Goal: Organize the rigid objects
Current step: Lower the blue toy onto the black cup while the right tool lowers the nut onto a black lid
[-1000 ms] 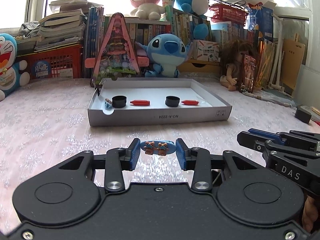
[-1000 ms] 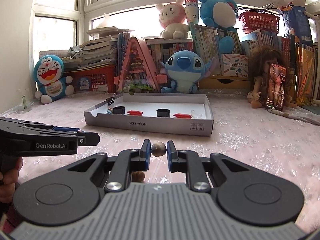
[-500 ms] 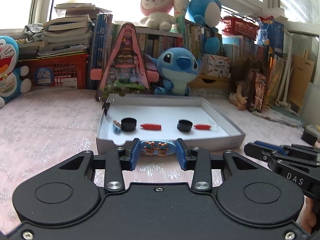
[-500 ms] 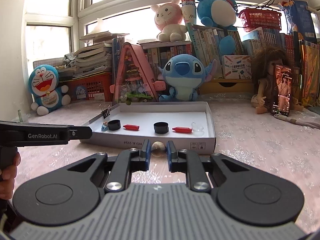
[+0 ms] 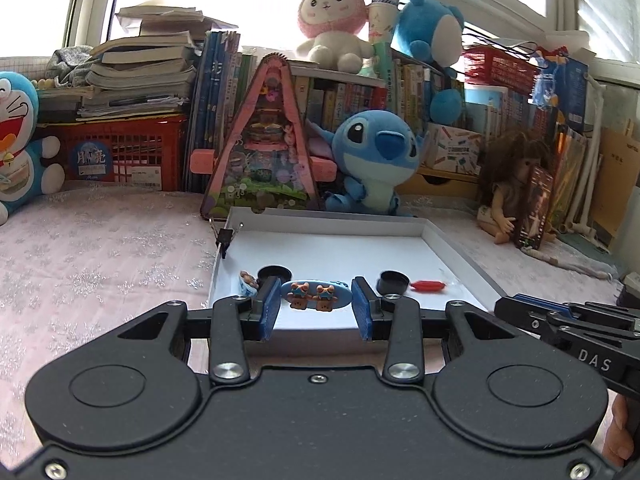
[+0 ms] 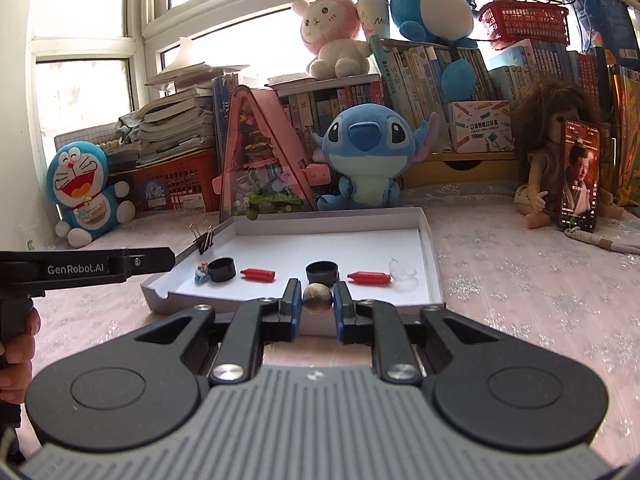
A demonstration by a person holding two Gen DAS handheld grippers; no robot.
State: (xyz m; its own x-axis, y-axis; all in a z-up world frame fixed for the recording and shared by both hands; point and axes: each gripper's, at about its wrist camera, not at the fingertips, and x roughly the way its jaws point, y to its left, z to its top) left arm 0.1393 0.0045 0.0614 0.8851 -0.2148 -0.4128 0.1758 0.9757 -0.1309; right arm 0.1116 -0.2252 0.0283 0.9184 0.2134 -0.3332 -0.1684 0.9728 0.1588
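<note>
Blue rubber pads of the left gripper (image 5: 316,303) pinch a flat blue oval charm with two small bears (image 5: 315,293) by its ends, level, above the near part of the shallow white cardboard tray (image 5: 460,256). Beside it, the right gripper (image 6: 316,300) clamps a small round brownish shell-like bead (image 6: 317,298) over the tray's front wall, just before a black round cap (image 6: 321,272) and a red capsule-shaped piece (image 6: 369,278) lying inside

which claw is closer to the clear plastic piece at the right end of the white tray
Right. The right claw, shut on a small brownish shell-like piece, is at the tray's near edge, just left of the clear piece. The left claw is beyond the tray's left end.
</note>
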